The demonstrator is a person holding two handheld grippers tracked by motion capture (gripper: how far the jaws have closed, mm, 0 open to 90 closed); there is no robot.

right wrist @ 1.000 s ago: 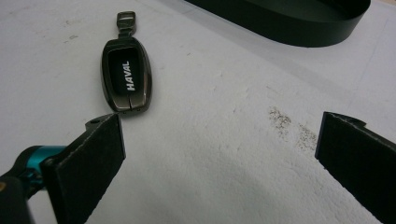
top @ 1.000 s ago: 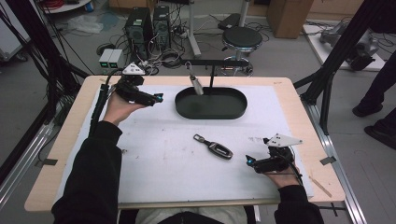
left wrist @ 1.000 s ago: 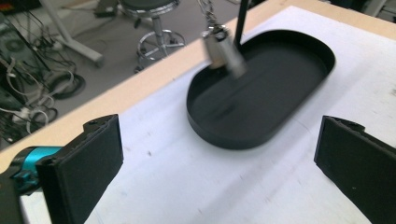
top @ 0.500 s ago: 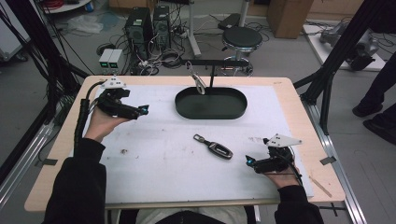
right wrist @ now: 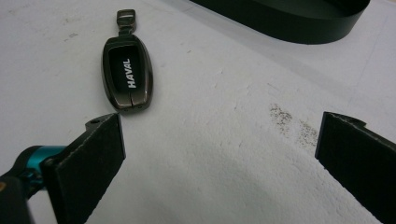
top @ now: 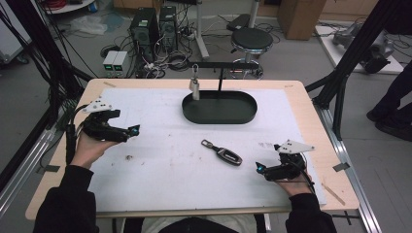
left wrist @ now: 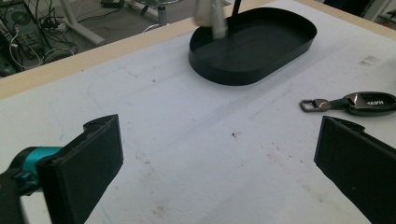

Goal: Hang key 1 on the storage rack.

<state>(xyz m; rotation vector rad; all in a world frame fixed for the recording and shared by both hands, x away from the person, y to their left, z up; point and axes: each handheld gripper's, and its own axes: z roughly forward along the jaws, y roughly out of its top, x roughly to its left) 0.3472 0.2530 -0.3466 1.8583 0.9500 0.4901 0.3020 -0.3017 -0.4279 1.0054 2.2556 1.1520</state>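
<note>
A dark car key fob with a metal clasp lies on the white mat near the table's middle; its face reads HAVAL, and it also appears far right in the left gripper view. My left gripper hovers open over the mat's left side, nothing between its jaws. My right gripper rests open at the front right, a short way from the fob. A black oval tray stands at the back centre, and a small metal cylinder hangs from a stand over its left end.
The white mat covers most of the wooden table. A thin black stand rises behind the tray. Beyond the table's far edge are computer towers, cables and a stool.
My left gripper has drawn back from the tray's left end toward the near left of the mat. The right gripper and the key fob have stayed put.
</note>
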